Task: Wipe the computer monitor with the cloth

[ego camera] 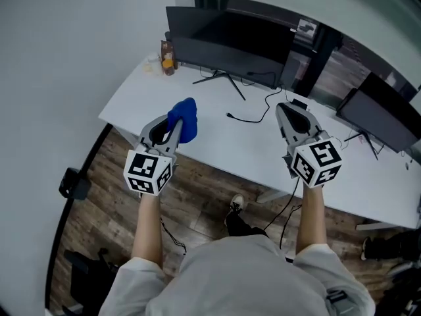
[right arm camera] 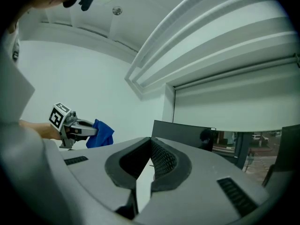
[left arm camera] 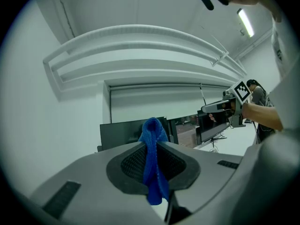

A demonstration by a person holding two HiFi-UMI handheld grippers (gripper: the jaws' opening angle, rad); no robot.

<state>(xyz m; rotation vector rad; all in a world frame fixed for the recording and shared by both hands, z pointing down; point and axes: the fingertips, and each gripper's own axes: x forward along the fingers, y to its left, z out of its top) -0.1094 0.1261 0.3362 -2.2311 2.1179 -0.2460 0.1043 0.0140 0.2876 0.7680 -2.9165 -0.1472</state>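
A dark computer monitor [ego camera: 230,41] stands on thin legs at the back of the white desk [ego camera: 217,143]. My left gripper [ego camera: 176,125] is shut on a blue cloth [ego camera: 186,116], held above the desk's front left, well short of the screen. In the left gripper view the blue cloth [left arm camera: 152,163] hangs pinched between the jaws, with the monitor [left arm camera: 122,132] behind it. My right gripper [ego camera: 284,105] hovers over the desk to the right, jaws together and empty. The right gripper view shows the monitor [right arm camera: 187,132] ahead and the cloth [right arm camera: 103,134] off to the left.
A brown bottle [ego camera: 168,56] stands at the desk's back left corner. A black cable [ego camera: 253,117] trails across the desk below the monitor. A second monitor [ego camera: 385,114] stands at the right. Wooden floor lies below the desk's front edge.
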